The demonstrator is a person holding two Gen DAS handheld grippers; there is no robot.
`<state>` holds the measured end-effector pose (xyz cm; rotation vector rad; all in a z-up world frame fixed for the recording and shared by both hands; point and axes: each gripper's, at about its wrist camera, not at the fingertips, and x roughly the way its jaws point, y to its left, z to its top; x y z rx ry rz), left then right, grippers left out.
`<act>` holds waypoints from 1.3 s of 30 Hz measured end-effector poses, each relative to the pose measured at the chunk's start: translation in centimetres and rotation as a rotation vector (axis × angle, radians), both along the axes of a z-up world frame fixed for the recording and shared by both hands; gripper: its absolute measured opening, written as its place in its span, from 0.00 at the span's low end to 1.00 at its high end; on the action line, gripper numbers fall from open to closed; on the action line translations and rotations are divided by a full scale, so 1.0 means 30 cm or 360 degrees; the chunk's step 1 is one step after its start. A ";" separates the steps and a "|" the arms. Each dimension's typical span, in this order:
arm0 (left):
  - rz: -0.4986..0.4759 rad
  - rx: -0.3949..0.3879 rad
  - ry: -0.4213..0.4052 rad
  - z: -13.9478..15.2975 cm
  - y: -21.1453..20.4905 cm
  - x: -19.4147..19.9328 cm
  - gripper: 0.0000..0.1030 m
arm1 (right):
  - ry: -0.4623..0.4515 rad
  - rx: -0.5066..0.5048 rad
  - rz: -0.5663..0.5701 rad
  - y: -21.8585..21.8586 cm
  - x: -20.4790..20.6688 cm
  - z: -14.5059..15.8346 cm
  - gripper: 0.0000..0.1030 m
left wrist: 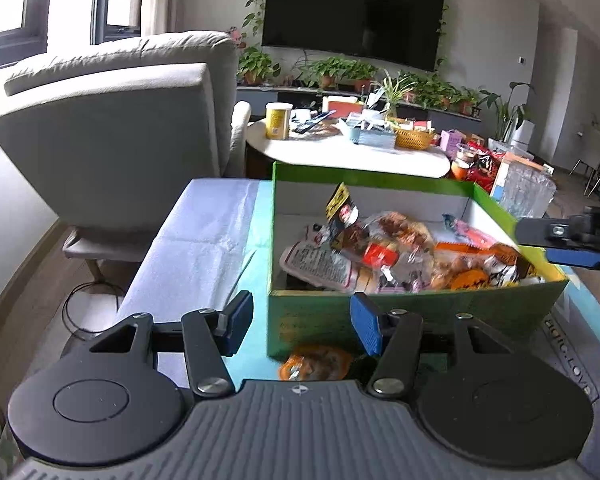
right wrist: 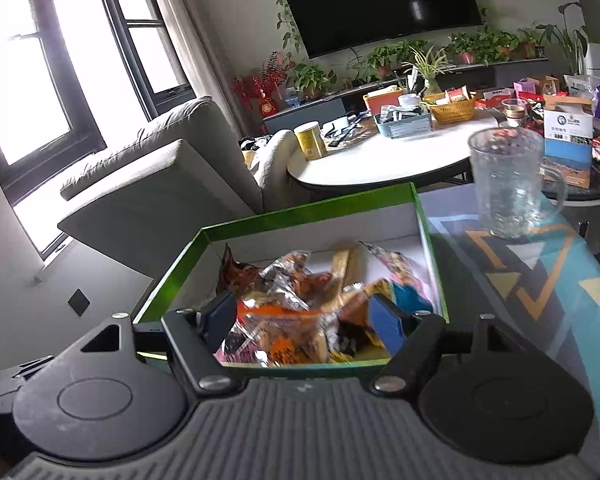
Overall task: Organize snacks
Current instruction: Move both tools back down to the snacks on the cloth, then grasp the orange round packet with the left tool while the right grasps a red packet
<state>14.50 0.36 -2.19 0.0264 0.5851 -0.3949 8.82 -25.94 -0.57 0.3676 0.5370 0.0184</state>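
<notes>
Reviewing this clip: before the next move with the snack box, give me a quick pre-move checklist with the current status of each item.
1. Green box upright on the table, snacks inside: ok.
2. All snacks boxed: not ok; an orange packet lies outside, against the box's near wall.
3. Left gripper free to pick: ok; jaws apart, nothing between the pads.
4. Right gripper empty: cannot tell; its jaws are apart over the snack pile, and motion blur hides any contact.
5. Glass mug clear of the box: ok; it stands apart, beyond the far right corner.
6. Grippers clear of each other: ok.
</notes>
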 end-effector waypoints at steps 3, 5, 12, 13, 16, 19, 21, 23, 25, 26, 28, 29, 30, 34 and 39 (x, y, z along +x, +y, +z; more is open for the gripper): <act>-0.0011 0.0016 0.0034 -0.021 0.012 -0.009 0.50 | 0.0030 0.0001 0.0003 -0.012 -0.028 -0.014 0.57; -0.0062 0.0030 0.0064 -0.039 0.006 -0.010 0.50 | 0.0052 0.0011 0.0020 -0.015 -0.049 -0.020 0.57; -0.0096 0.0056 0.0176 -0.114 -0.016 0.019 0.50 | 0.0101 -0.0040 0.0185 0.037 -0.110 -0.044 0.57; -0.0090 0.0043 0.0188 -0.120 -0.017 0.025 0.50 | 0.0114 -0.0051 0.0196 0.046 -0.112 -0.050 0.57; -0.0085 0.0042 0.0197 -0.133 -0.028 0.035 0.50 | 0.0152 -0.0055 0.0221 0.063 -0.114 -0.068 0.57; -0.0090 0.0055 0.0198 -0.144 -0.039 0.045 0.50 | 0.0183 -0.0049 0.0249 0.078 -0.109 -0.082 0.57; -0.0087 0.0054 0.0210 -0.151 -0.043 0.055 0.50 | 0.0198 -0.0058 0.0279 0.091 -0.107 -0.091 0.57; -0.0093 0.0045 0.0196 -0.154 -0.043 0.055 0.53 | 0.0219 -0.0073 0.0310 0.111 -0.106 -0.102 0.57; -0.0102 0.0043 0.0185 -0.156 -0.041 0.051 0.52 | 0.0241 -0.0083 0.0341 0.128 -0.103 -0.114 0.57; -0.0109 0.0037 0.0176 -0.157 -0.037 0.046 0.41 | 0.0252 -0.0086 0.0356 0.136 -0.105 -0.121 0.57; -0.0145 0.0034 0.0167 -0.158 -0.028 0.035 0.34 | 0.0274 -0.0097 0.0377 0.151 -0.102 -0.133 0.57; -0.0163 0.0030 0.0167 -0.158 -0.023 0.030 0.34 | 0.0281 -0.0102 0.0386 0.158 -0.100 -0.137 0.57; -0.0180 0.0028 0.0167 -0.157 -0.018 0.021 0.34 | 0.0287 -0.0104 0.0395 0.164 -0.099 -0.141 0.57; -0.0203 0.0004 0.0166 -0.154 0.006 -0.020 0.34 | 0.0309 -0.0110 0.0426 0.176 -0.106 -0.150 0.57; -0.0164 -0.0049 0.0151 -0.137 0.055 -0.051 0.34 | 0.0359 -0.0127 0.0405 0.167 -0.155 -0.165 0.57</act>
